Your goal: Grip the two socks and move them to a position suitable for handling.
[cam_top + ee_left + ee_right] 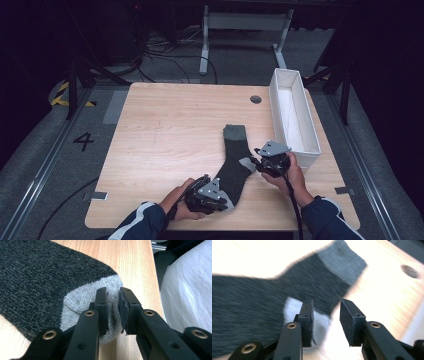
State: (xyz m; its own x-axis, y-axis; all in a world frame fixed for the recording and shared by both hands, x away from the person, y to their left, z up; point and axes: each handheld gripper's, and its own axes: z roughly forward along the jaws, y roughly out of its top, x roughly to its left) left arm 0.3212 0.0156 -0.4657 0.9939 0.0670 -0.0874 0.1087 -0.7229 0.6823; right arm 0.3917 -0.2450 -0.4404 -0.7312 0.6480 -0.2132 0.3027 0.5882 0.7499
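A dark grey sock (234,157) with a lighter cuff, heel and toe lies lengthwise on the wooden table (170,130), cuff pointing away from me. My left gripper (223,201) is at the sock's near end. In the left gripper view it (113,293) is shut on the pale grey toe (80,296), which is pinched between the pads. My right gripper (256,162) rests by the heel on the sock's right side. In the right gripper view it (327,308) stands open over the edge of the pale heel patch (292,308), pads apart from the cloth.
A long white open box (295,115) stands along the table's right edge, close behind my right hand. A round cable hole (255,99) sits near the far edge. The table's front edge lies just behind the left gripper.
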